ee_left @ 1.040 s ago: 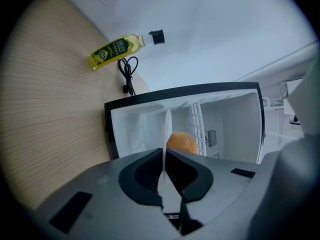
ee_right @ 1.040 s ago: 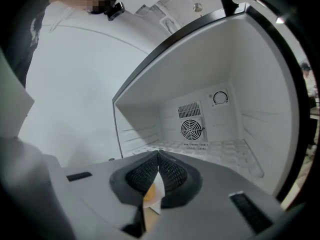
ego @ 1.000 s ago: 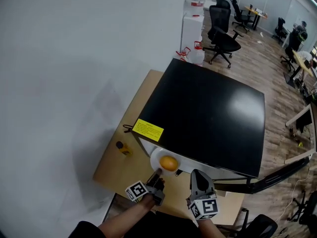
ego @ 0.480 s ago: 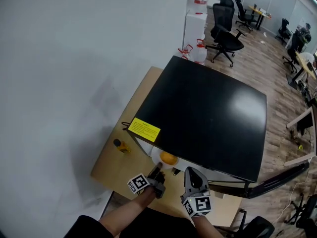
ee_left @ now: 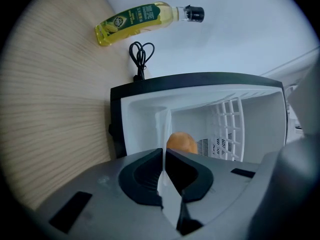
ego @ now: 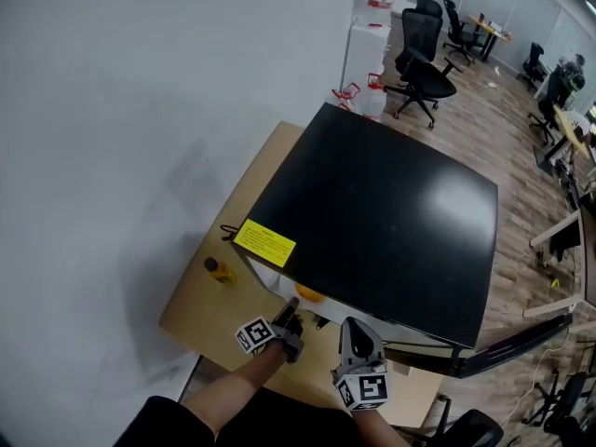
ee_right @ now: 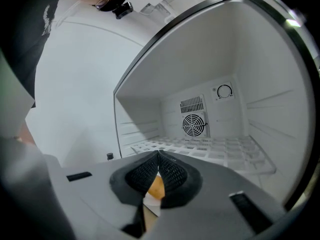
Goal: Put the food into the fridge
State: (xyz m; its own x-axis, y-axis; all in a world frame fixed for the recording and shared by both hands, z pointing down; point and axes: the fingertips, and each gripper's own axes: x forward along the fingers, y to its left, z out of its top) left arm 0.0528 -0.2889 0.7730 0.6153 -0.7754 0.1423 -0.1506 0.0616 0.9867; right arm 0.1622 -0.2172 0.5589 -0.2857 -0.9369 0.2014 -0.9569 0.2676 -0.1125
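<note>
I stand in an open-plan office: black swivel chairs, desks at the far side, wood-plank floor, water jugs against the white wall.

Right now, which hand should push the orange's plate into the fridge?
Left. The left gripper is shut on the rim of the plate, with the orange on it at the mouth of the open fridge. The right gripper is shut, holding nothing.

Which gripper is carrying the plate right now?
The left gripper: its jaws pinch the rim of the white plate bearing the orange food. The right gripper is shut on nothing.
</note>
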